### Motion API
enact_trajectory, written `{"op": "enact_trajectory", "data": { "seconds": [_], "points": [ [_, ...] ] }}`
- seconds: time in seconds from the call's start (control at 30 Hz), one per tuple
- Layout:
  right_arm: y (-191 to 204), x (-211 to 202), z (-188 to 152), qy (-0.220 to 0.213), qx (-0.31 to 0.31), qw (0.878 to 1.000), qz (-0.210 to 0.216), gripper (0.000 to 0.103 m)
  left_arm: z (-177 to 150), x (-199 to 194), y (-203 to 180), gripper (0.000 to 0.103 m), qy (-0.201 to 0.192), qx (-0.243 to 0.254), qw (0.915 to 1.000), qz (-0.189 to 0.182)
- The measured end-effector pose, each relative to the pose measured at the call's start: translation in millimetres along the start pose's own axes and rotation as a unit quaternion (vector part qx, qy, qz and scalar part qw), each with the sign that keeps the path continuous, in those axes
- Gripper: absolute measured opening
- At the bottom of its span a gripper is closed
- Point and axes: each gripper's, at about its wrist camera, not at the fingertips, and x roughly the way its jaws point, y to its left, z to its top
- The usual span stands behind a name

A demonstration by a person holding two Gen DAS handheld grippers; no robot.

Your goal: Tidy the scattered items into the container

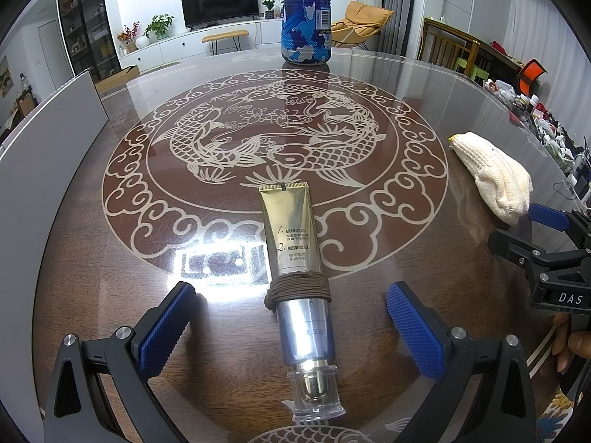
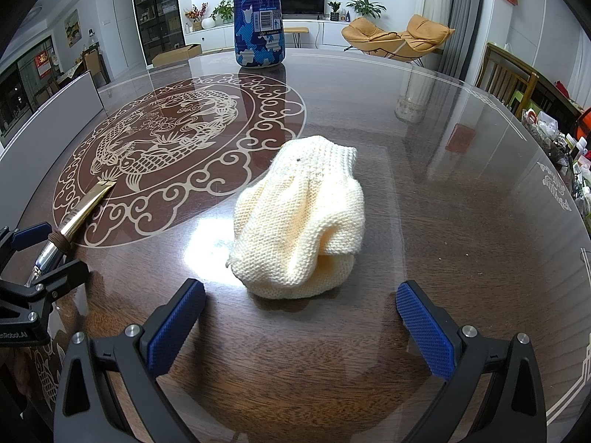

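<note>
Straddling the gold cosmetic tube (image 1: 295, 254) with my left gripper (image 1: 291, 328) spread wide, I fear its smooth silver neck rolling on the glassy tabletop (image 1: 369, 258) as I close. My right gripper (image 2: 299, 328), equally spread and empty, faces the cream knitted hat (image 2: 301, 217), which could slide; the grey container (image 1: 48, 170), probably that wall at left, sits well apart.

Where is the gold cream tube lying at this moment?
In the left wrist view the gold cream tube lies flat on the glass-topped table, between the open fingers of the left gripper, cap toward the camera, left of the knitted cream cloth.

Black grippers (image 1: 288, 328), blue ribbed pads (image 1: 413, 328)
</note>
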Motion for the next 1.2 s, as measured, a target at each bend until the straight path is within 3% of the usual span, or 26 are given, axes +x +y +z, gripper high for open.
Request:
{"op": "enact_trajectory", "data": {
  "seconds": [0.87, 1.0, 1.1, 1.2],
  "points": [
    [-0.1, 0.1, -1.0, 0.0, 0.0, 1.0, 0.0, 0.103, -1.9, 1.0, 0.1, 0.103, 0.003, 0.009, 0.9999, -0.009],
    [-3.9, 5.3, 13.1, 0.05, -0.014, 0.998, 0.026, 0.103, -3.4, -0.3, 2.8, 0.103, 0.016, 0.042, 0.9985, -0.031],
    [-7.8, 4.7, 32.0, 0.081, 0.0, 0.994, 0.074, 0.103, -2.6, 0.1, 1.9, 0.103, 0.038, 0.053, 0.9973, -0.035],
    [1.6, 6.8, 48.9, 0.114, -0.019, 0.99, 0.085, 0.103, -0.6, 1.7, 0.3, 0.103, 0.05, 0.057, 0.9964, -0.037]
  ]
}}
